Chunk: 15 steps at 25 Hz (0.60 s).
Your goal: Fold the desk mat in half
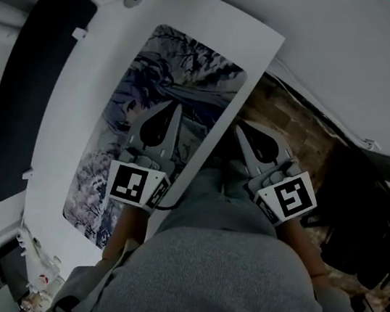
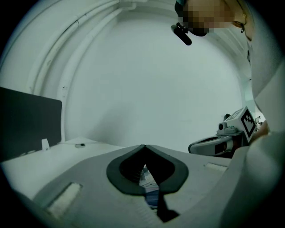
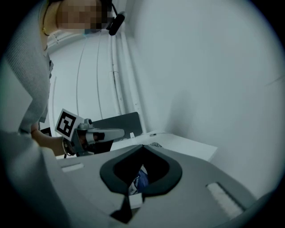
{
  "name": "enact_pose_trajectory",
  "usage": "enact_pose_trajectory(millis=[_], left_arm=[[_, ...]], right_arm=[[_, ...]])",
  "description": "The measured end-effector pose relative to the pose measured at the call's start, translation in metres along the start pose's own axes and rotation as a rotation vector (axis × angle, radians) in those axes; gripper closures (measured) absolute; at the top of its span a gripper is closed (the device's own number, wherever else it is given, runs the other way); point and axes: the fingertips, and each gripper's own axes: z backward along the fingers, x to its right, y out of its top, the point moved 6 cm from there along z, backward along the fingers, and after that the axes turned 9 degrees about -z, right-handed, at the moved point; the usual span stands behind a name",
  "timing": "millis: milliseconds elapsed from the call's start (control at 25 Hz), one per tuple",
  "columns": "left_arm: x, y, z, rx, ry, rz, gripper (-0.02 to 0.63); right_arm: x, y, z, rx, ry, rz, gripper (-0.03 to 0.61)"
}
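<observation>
Head view: white desk (image 1: pixel 79 96) runs near to far, dark panel (image 1: pixel 26 88) along its left side, brick-pattern floor (image 1: pixel 288 122) to the right. Desk mat (image 1: pixel 194 71) lies flat on the desk, print up, unfolded. Left gripper (image 1: pixel 176 106) is held low over the mat's near-right part and points far, tips together. Right gripper (image 1: pixel 241 126) is just right of the desk edge, over the floor, also pointing far with tips together. Grey sleeves (image 1: pixel 221 266) cover both forearms, and the torso cuts off the mat's near end.

Left gripper view: left gripper (image 2: pixel 144 147) jaws meet at the tips, nothing seen clamped. A sliver of mat print (image 2: pixel 149 182) shows through the opening behind the tips. Right gripper (image 2: pixel 193 147) is on the right, level with it. Panel (image 2: pixel 26 120) on the left.

Right gripper view: right gripper (image 3: pixel 142 147) jaws are likewise tip to tip, nothing seen clamped. Blue mat print (image 3: pixel 141 180) is visible through the opening; can't tell whether the jaws touch it. Left gripper (image 3: pixel 120 132) is on the left, in front of the panel (image 3: pixel 120 122).
</observation>
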Motion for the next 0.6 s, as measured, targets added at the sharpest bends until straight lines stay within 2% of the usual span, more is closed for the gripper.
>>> enact_pose_trajectory(millis=[120, 240, 440, 600], left_arm=[[-0.017, 0.005, -0.005, -0.028, -0.011, -0.035, 0.611], [-0.046, 0.008, -0.016, -0.098, -0.027, -0.078, 0.611], [-0.094, 0.003, -0.047, -0.213, -0.075, -0.245, 0.611], [-0.132, 0.004, -0.076, -0.205, -0.124, -0.196, 0.610]], right_arm=[[0.021, -0.007, -0.008, -0.060, -0.028, 0.016, 0.577], [0.043, -0.014, -0.021, -0.118, -0.077, 0.013, 0.577], [0.079, -0.027, -0.043, -0.204, -0.148, 0.035, 0.537], [0.100, -0.036, -0.066, -0.258, -0.183, 0.045, 0.500]])
